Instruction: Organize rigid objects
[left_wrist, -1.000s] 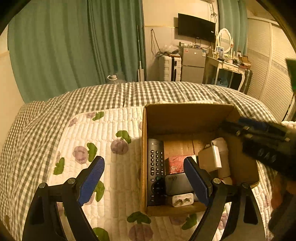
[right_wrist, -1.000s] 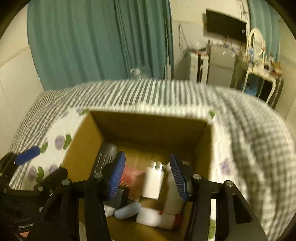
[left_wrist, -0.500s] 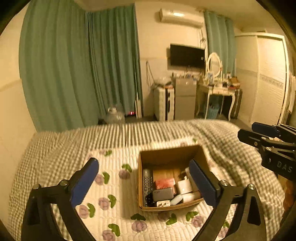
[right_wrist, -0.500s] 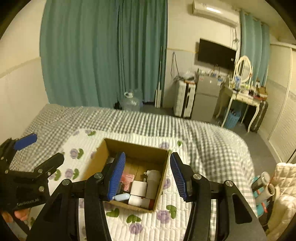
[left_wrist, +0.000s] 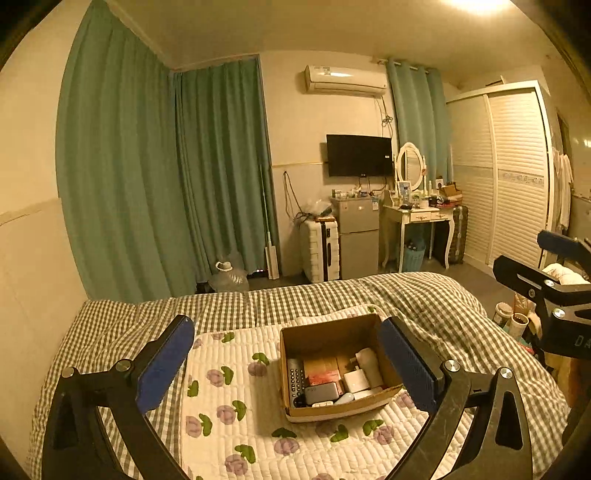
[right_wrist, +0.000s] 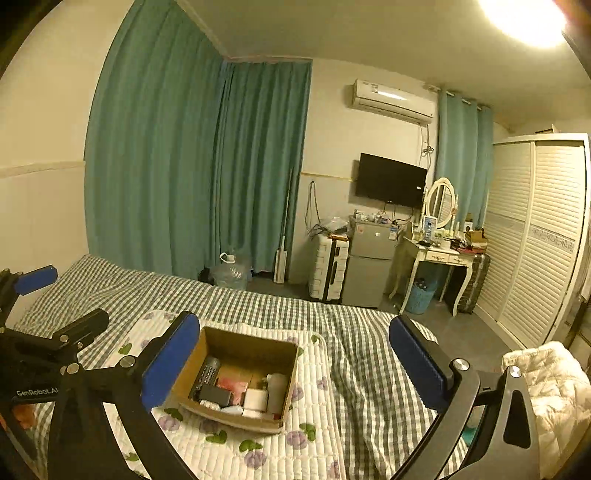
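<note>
- The bed (left_wrist: 424, 295) fills the lower half of both views. Its checked cover is the work surface, soft and low, so nothing rolls far.
- On it lies a white quilt (left_wrist: 221, 406) printed with purple flowers. I judge it is there to give the box a flatter seat.
- The box (left_wrist: 325, 332), open cardboard, sits on the quilt toward its right side. From the right wrist view, box (right_wrist: 192, 358) shows its near wall and the goods inside.
- My left tongs (left_wrist: 286, 365) hang wide, gripping nothing, well above the bed, with the box showing between the two pads.
- My right tongs (right_wrist: 293, 363) are also wide and bare, held high and apart from the box. They show at the right edge of the left view too.
- Inside the box, the remote (left_wrist: 295, 376) lies along the left wall, lengthwise, which suits its long shape.
- A white bottle (left_wrist: 369, 363) lies by the right wall.
- A red pack (left_wrist: 323, 378) sits mid-box beside the remote.
- A dark power bank (left_wrist: 321, 393) lies at the near wall.
- A white charger (left_wrist: 356, 380) sits between the bank and bottle.
- All the rigid things I can see are packed in the box, side by side. I see none loose on the quilt, so I judge the sorting done or nearly so.
</note>
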